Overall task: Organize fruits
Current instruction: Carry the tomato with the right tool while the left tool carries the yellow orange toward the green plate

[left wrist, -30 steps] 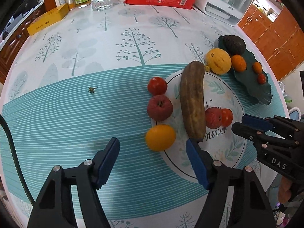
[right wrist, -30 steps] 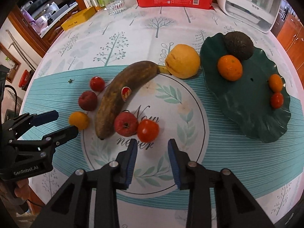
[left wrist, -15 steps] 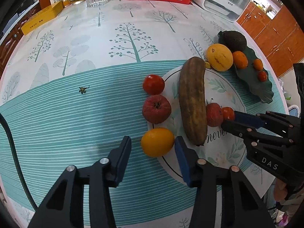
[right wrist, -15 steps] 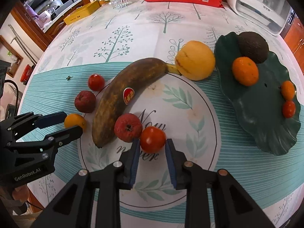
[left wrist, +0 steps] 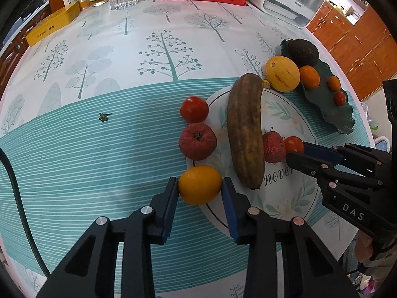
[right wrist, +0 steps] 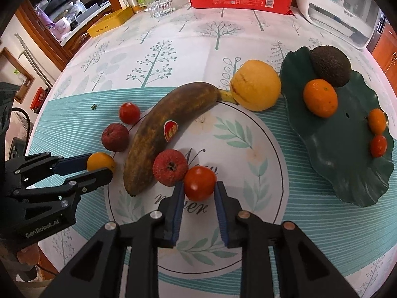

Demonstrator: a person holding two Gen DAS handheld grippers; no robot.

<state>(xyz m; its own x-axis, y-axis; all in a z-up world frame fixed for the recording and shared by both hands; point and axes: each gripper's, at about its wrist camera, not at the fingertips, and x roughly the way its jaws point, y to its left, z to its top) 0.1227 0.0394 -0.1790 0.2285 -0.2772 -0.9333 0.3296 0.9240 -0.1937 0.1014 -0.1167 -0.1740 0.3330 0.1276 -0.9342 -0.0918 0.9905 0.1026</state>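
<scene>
The left gripper (left wrist: 200,190) had just been closing, and its blue fingers (left wrist: 171,204) were clamped on the small orange fruit (left wrist: 200,185), which sat on the bench (left wrist: 99,164) at the near left edge of the round placemat (right wrist: 248,149). The right gripper (right wrist: 199,193) had its fingers (right wrist: 177,207) pressed on either side of the red tomato (right wrist: 200,183), which rested on the placemat just beside a rough red fruit (right wrist: 169,167). The browned banana (right wrist: 163,134) lay with its long axis slanting across the placemat, stem end pointing away toward the yellow round fruit (right wrist: 255,89) and touching it, blunt end toward the grippers. Right of the placemat, the dark green leaf dish (right wrist: 347,173) held an avocado (right wrist: 331,65), an orange (right wrist: 320,101) and two small fruits near its far edge
</scene>
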